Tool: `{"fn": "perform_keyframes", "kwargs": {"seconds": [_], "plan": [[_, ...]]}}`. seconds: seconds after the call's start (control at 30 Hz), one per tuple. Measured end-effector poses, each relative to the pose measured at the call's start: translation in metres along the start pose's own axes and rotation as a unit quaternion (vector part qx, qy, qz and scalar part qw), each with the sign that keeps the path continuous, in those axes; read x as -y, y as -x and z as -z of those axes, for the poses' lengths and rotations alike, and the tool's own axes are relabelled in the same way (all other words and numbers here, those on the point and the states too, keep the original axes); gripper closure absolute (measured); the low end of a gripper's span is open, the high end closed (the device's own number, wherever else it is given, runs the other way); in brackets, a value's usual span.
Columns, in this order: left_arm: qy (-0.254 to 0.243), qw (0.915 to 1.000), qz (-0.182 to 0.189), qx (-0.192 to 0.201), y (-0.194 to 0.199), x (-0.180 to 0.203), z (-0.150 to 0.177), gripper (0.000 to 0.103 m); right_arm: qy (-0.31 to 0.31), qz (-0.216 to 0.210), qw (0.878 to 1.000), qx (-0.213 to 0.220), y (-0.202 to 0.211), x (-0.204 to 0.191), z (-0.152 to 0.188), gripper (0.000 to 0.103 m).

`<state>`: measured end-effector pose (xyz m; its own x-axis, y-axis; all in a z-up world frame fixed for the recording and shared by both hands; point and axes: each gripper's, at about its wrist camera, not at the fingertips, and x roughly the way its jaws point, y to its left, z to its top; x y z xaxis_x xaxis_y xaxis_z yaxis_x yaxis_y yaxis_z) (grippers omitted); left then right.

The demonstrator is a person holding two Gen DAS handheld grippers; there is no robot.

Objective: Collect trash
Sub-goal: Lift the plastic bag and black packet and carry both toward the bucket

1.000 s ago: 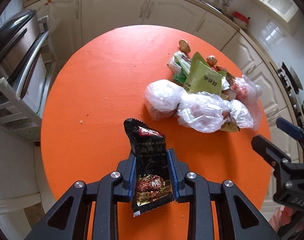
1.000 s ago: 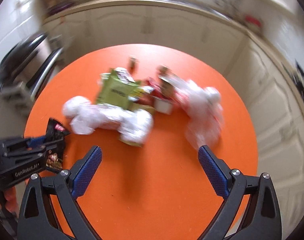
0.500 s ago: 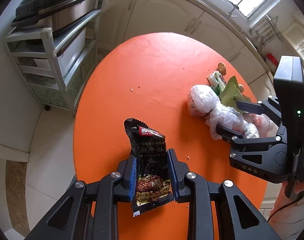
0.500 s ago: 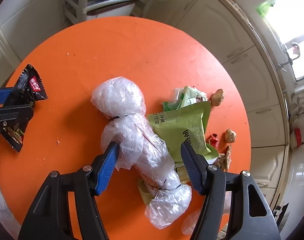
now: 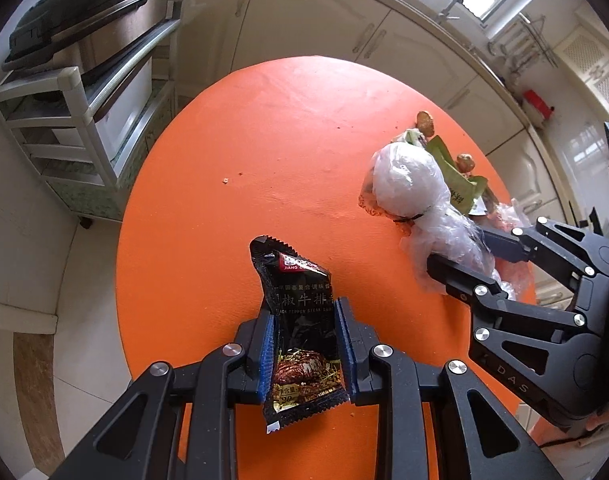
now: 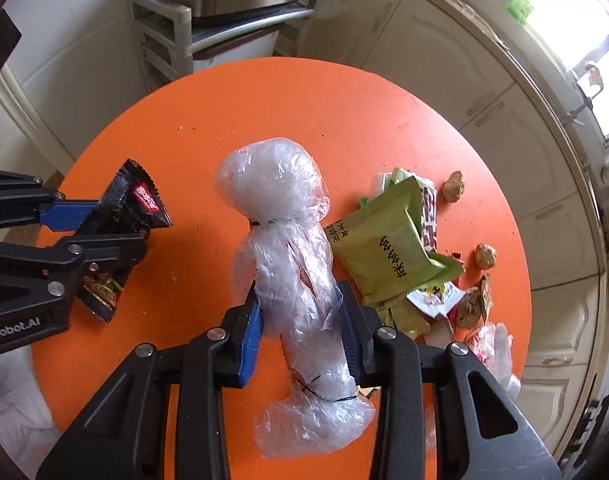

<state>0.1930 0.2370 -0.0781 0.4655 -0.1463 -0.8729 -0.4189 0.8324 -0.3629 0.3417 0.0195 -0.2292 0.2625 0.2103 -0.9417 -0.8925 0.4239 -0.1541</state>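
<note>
My left gripper (image 5: 304, 344) is shut on a black steak-snack wrapper (image 5: 300, 320) and holds it above the near edge of the round orange table (image 5: 264, 152). It also shows in the right wrist view (image 6: 116, 236). My right gripper (image 6: 300, 320) is closed around the middle of a knotted clear plastic bag (image 6: 288, 248) lying on the table; the bag also shows in the left wrist view (image 5: 416, 192). A green snack packet (image 6: 388, 248) and small wrappers (image 6: 436, 296) lie right of the bag.
Brown food lumps (image 6: 453, 186) lie at the table's right side with a crumpled red-and-clear bag (image 6: 494, 344). A white shelf rack with a steel appliance (image 5: 76, 56) stands left of the table. White cabinets (image 5: 344, 24) run behind.
My right gripper has come down over the clear bag and its fingers have closed in on the bag's middle. My left gripper keeps holding the black wrapper and has shifted slightly.
</note>
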Motion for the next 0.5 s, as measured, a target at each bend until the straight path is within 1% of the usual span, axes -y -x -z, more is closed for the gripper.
{"fn": "perform_keyframes", "kwargs": {"seconds": [0.03, 0.1, 0.2, 0.3, 0.4, 0.47, 0.5], "plan": [[-0.009, 0.9999, 0.0, 0.004, 0.003, 0.005, -0.002, 0.08, -0.022, -0.004, 1.0, 0.003, 0.006, 0.003, 0.003, 0.068], [-0.031, 0.9995, 0.001, 0.012, 0.008, 0.016, -0.006, 0.08, -0.082, -0.026, 0.996, 0.002, 0.014, 0.017, 0.011, 0.068], [-0.073, 0.997, 0.007, 0.024, 0.018, 0.041, -0.01, 0.08, -0.165, -0.048, 0.985, 0.004, 0.03, 0.038, 0.032, 0.068], [-0.121, 0.9921, 0.017, 0.027, 0.024, 0.073, -0.007, 0.08, -0.226, -0.038, 0.973, 0.022, 0.05, 0.054, 0.06, 0.068], [-0.17, 0.9846, 0.038, 0.014, 0.024, 0.112, 0.001, 0.081, -0.289, -0.023, 0.957, 0.029, 0.072, 0.069, 0.102, 0.068], [-0.208, 0.977, 0.045, 0.012, 0.023, 0.139, 0.009, 0.086, -0.321, -0.007, 0.947, 0.027, 0.083, 0.073, 0.129, 0.068], [-0.228, 0.9722, 0.05, 0.008, 0.021, 0.156, 0.015, 0.101, -0.339, 0.003, 0.94, 0.025, 0.089, 0.076, 0.146, 0.068]]}}
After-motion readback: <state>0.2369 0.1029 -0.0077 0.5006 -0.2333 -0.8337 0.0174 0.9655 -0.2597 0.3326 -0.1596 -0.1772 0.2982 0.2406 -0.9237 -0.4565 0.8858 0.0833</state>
